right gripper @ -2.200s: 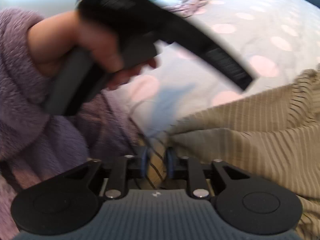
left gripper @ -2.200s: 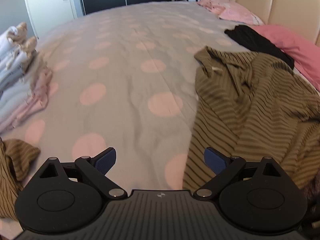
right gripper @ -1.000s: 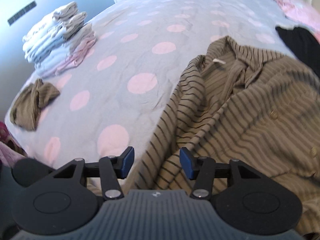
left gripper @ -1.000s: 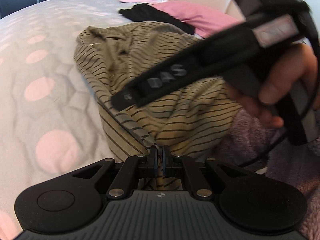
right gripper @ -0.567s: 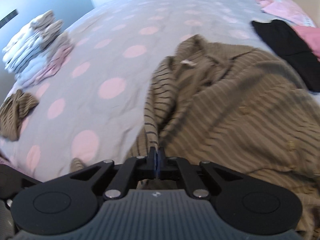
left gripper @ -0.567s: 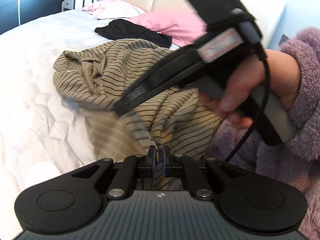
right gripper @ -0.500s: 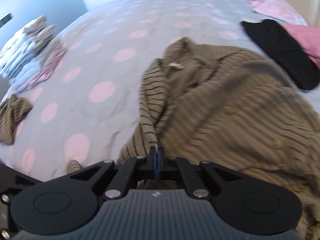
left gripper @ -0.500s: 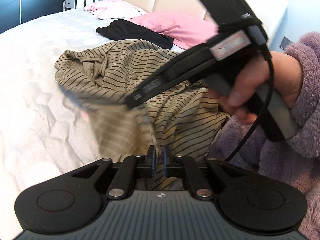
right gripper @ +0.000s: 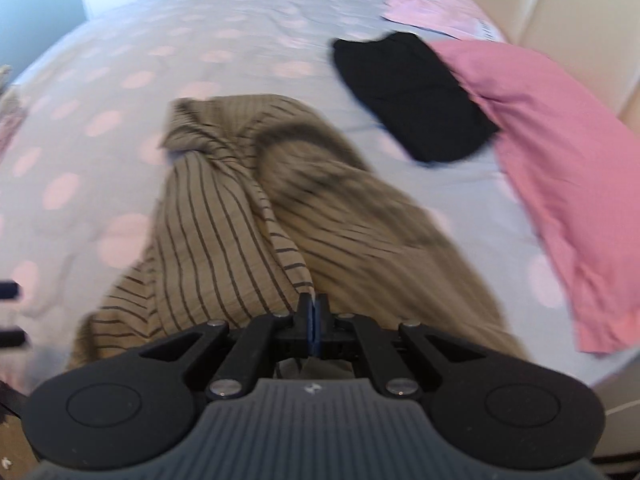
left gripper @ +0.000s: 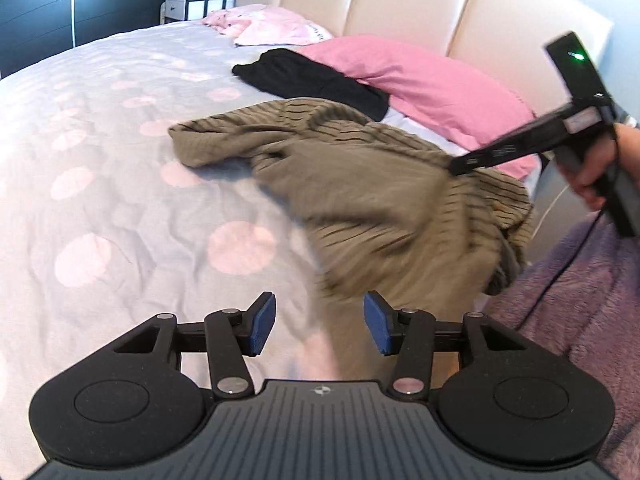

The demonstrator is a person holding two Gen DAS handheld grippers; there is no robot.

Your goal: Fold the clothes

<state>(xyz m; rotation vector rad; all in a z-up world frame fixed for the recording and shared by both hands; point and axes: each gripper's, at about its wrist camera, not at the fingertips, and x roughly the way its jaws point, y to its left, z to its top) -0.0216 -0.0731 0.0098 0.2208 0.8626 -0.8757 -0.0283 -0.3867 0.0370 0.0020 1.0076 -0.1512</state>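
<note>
Black tongs with blue pads, fuzzy purple sleeve.

Matt striped cloth shirt, soft bedspread

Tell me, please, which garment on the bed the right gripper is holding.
The olive striped shirt: the right gripper is shut on its edge. The black garment lies apart, untouched, against the pink pillow.

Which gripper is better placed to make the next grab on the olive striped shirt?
Left. The left gripper is open and holds nothing, with the olive striped shirt just ahead of its fingers. The right gripper is shut on the shirt's edge, so it is occupied.
</note>
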